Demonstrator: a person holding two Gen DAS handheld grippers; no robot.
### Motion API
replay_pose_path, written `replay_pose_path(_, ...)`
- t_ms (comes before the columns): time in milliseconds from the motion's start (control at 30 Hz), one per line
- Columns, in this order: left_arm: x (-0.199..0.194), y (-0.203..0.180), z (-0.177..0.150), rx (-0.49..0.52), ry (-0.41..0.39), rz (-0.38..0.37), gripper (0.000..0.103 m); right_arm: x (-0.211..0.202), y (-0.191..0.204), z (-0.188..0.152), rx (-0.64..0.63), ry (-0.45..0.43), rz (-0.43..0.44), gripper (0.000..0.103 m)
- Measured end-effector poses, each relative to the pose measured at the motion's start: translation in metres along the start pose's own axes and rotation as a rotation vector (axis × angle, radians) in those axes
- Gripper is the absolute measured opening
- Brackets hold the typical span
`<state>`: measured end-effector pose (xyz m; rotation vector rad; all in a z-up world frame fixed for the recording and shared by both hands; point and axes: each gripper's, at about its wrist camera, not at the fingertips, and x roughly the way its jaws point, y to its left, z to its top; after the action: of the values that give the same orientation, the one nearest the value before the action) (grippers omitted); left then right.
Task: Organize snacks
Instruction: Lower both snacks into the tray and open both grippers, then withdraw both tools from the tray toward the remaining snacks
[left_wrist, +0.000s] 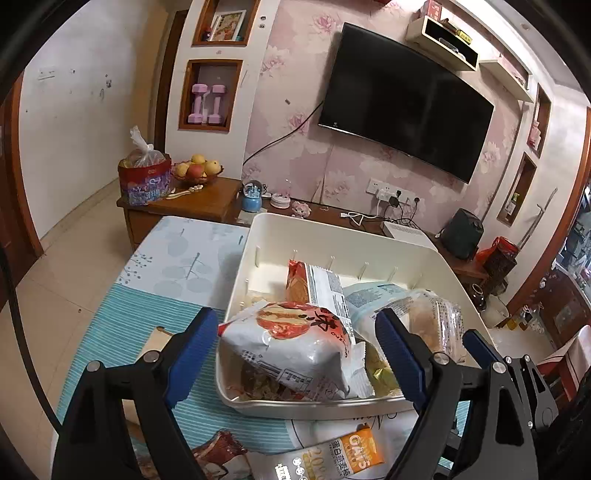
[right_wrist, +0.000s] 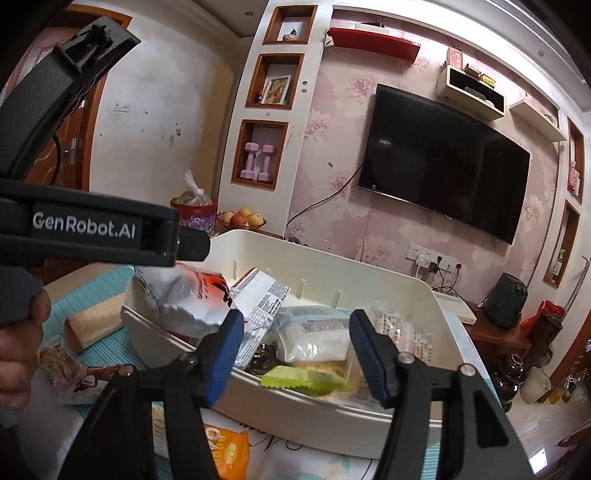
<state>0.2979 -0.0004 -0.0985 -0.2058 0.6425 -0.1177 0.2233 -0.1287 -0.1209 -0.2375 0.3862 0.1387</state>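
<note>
We see the cream plastic bin (left_wrist: 258, 236) on the tabletop (left_wrist: 155, 295), its smooth walls ribbed inside, heaped with crinkly foil snack packets. A glossy white-and-red packet (left_wrist: 295, 343) lies on the heap at the bin's near corner, between the blue ribbed pads of our left claw (left_wrist: 295, 354), spread wide. Our right claw (right_wrist: 295, 350) gapes wide too, over a serrated green wrapper (right_wrist: 303, 380). An orange "OATS" pouch (left_wrist: 354, 454) lies outside the bin; "GenRobot.AI" marks the left claw's body.

- Your bin (left_wrist: 258, 236) looks like smooth, matt cream plastic.
- The white snack bag (left_wrist: 295, 347) is glossy, crinkled foil-like film.
- Your gripper fingers' pads (right_wrist: 225, 354) are ribbed blue, rubbery-looking.
- The cabinet (left_wrist: 199, 203) is polished wood.
</note>
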Motion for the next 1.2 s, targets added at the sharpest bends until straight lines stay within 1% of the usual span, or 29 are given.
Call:
replay_pose_path(133,-0.014,0.002,0.002,0.003,0.003,0.015,0.087,-0.007,0.001,0.003,0.004,0.016,0.0,0.066)
replay_pose_path(300,-0.036,0.003,0.003,0.014,0.003,0.031,0.087,-0.022,-0.002,0.004,0.03,0.03,0.009,0.067)
replay_pose_path(367,-0.048,0.004,0.002,0.023,-0.001,0.038,0.088,-0.028,-0.004,0.004,0.052,0.048,0.01,0.07)
replay_pose_path(533,-0.076,0.007,-0.002,0.057,-0.015,0.086,0.088,-0.044,-0.013,0.006,0.134,0.098,0.0,0.071)
replay_pose_path(700,-0.107,0.015,-0.012,0.066,-0.017,0.127,0.089,-0.065,-0.022,0.01,0.217,0.142,0.0,0.071)
replay_pose_path(833,-0.129,0.019,-0.023,0.095,-0.021,0.162,0.089,-0.086,-0.026,0.011,0.269,0.147,0.012,0.081)
replay_pose_path(967,-0.146,0.022,-0.036,0.122,-0.019,0.21,0.089,-0.105,-0.027,0.012,0.311,0.149,0.024,0.081)
replay_pose_path(1033,-0.151,0.025,-0.043,0.125,-0.007,0.221,0.089,-0.112,-0.025,0.012,0.318,0.151,0.027,0.081)
replay_pose_path(1133,-0.157,0.03,-0.055,0.143,0.01,0.24,0.089,-0.12,-0.021,0.01,0.318,0.17,0.02,0.081)
replay_pose_path(1200,-0.16,0.031,-0.064,0.16,0.016,0.26,0.089,-0.124,-0.02,0.008,0.338,0.187,0.038,0.081)
